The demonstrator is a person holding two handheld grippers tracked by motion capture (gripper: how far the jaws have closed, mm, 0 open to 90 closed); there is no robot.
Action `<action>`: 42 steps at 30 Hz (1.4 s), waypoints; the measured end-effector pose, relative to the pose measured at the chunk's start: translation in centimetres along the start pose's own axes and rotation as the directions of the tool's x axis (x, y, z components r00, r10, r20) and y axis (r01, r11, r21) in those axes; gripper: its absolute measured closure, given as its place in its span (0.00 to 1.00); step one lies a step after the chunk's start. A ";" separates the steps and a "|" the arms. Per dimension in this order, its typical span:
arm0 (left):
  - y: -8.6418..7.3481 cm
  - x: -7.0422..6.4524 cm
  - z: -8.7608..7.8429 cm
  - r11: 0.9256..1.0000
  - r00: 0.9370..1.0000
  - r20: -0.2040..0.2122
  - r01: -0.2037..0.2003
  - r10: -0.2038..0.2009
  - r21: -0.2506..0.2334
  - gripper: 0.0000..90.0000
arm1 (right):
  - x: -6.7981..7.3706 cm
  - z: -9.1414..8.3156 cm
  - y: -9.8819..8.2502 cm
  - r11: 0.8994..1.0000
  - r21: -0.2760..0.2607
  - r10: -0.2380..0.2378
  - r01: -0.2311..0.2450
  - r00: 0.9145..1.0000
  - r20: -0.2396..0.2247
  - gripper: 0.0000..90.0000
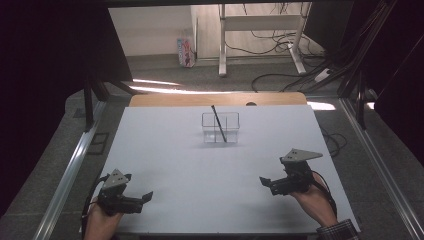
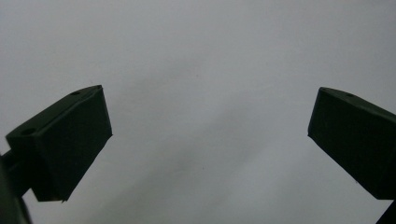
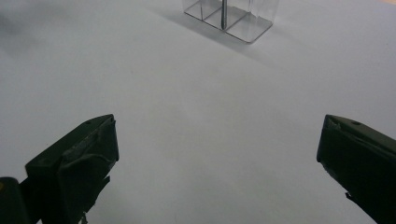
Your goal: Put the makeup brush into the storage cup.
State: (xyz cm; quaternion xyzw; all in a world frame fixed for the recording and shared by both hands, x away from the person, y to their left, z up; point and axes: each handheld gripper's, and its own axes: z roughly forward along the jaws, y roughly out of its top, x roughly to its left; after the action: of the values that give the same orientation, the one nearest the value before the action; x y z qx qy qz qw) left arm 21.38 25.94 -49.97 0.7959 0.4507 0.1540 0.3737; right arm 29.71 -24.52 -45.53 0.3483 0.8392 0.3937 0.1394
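left hand-held gripper (image 1: 146, 196): near-left corner, jaws wide, empty | right hand-held gripper (image 1: 264, 181): near-right, wide, empty | clear divided box (image 1: 220, 127): toward far edge of surface (image 1: 200, 165), thin black stick (image 1: 218, 123) leaning inside

On the white table (image 1: 165, 150): one clear box (image 1: 220, 127) at 12 o'clock, divided into four compartments. One black pen (image 1: 218, 122) stands tilted in it. Two grippers: left gripper (image 1: 145, 197) at 7 o'clock, right gripper (image 1: 263, 182) at 4 o'clock. Two hands hold them, one each.
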 end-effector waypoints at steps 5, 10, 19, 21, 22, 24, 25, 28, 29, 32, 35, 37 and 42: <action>0.0 0.0 0.0 1.000 1.000 -0.002 -0.002 0.002 -0.001 0.00 | -0.1 -0.4 -0.5 1.000 0.006 0.005 -0.005 1.000 0.013 0.00; 0.0 0.0 0.0 1.000 1.000 -0.005 -0.001 0.001 -0.005 0.00 | -0.3 -0.9 -1.2 1.000 0.017 0.008 -0.009 1.000 0.027 0.00; 0.0 0.0 0.0 1.000 1.000 -0.006 -0.005 0.005 -0.004 0.00 | -0.5 -1.6 -2.1 0.999 0.023 0.024 -0.025 0.999 0.049 0.00; 0.0 0.0 0.0 1.000 1.000 -0.006 -0.005 0.005 -0.004 0.00 | -0.5 -1.8 -2.3 0.999 0.027 0.023 -0.024 0.998 0.053 0.00; 0.0 0.0 0.0 1.000 1.000 -0.006 -0.005 0.005 -0.005 0.00 | -0.5 -1.9 -2.4 0.999 0.026 0.026 -0.028 0.998 0.056 0.00; 0.0 0.0 0.0 1.000 1.000 -0.006 -0.004 0.004 -0.006 0.00 | -0.6 -2.1 -2.6 0.999 0.028 0.024 -0.026 0.998 0.064 0.00; 0.0 0.0 0.0 1.000 1.000 -0.006 -0.005 0.005 -0.006 0.00 | -0.6 -2.2 -2.7 0.999 0.029 0.028 -0.030 0.997 0.068 0.00; 0.0 -0.1 0.0 1.000 1.000 -0.006 -0.007 0.007 -0.005 0.00 | -0.7 -2.5 -3.0 0.999 0.032 0.032 -0.034 0.996 0.078 0.00; 0.0 -0.1 0.0 1.000 1.000 -0.006 -0.008 0.008 -0.005 0.00 | -0.8 -2.6 -3.1 0.999 0.033 0.031 -0.034 0.996 0.081 0.00; 0.0 -0.1 0.0 1.000 1.000 -0.008 -0.009 0.009 -0.004 0.00 | -0.9 -3.0 -3.5 0.999 0.034 0.037 -0.040 0.995 0.090 0.00; 0.0 -0.1 0.0 1.000 1.000 -0.009 -0.010 0.010 -0.005 0.00 | -1.0 -3.3 -3.8 0.999 0.033 0.039 -0.042 0.994 0.103 0.00; 0.0 -0.1 0.0 1.000 1.000 -0.009 -0.010 0.010 -0.005 0.00 | -1.1 -3.5 -4.1 0.999 0.035 0.036 -0.040 0.993 0.110 0.00; 0.0 -0.1 0.0 1.000 1.000 -0.013 -0.013 0.013 -0.008 0.00 | -1.2 -3.9 -4.7 0.998 0.042 0.039 -0.045 0.990 0.132 0.00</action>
State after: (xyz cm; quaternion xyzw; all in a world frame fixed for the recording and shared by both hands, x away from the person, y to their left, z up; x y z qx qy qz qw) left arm 21.33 25.90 -49.94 0.7963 0.4473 0.1636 0.3729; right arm 26.35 -29.68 -46.58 0.3940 0.8294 0.3536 0.1782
